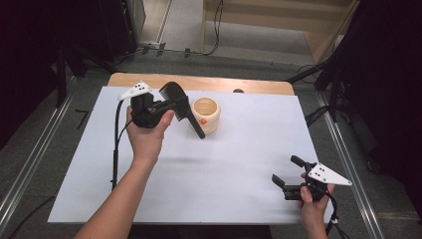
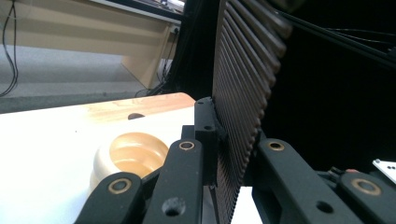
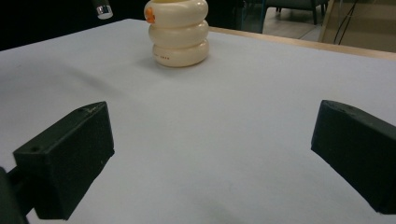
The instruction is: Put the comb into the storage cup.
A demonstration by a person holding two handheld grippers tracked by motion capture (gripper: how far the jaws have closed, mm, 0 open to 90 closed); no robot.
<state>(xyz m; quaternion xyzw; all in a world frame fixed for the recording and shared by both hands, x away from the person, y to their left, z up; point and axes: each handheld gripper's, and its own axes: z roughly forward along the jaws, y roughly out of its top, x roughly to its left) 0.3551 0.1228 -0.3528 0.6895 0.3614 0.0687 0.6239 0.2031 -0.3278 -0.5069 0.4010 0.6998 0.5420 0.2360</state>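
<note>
Upper left of the high view: the left gripper (image 1: 171, 107) is pinching a black ribbed brush (image 1: 180, 105) by its head, handle angling down beside the cream ringed holder (image 1: 206, 114), apparently bound for it. Lower right, the right gripper (image 1: 287, 175) is idling, jaws spread.

Small dark print low on the cream ringed cup (image 3: 179, 33), too tiny to read; no other lettering legible.

lab-like recording room, white-covered table (image 1: 199, 164), metal floor rails (image 1: 30, 159), trailing cables (image 1: 217, 25)
</note>
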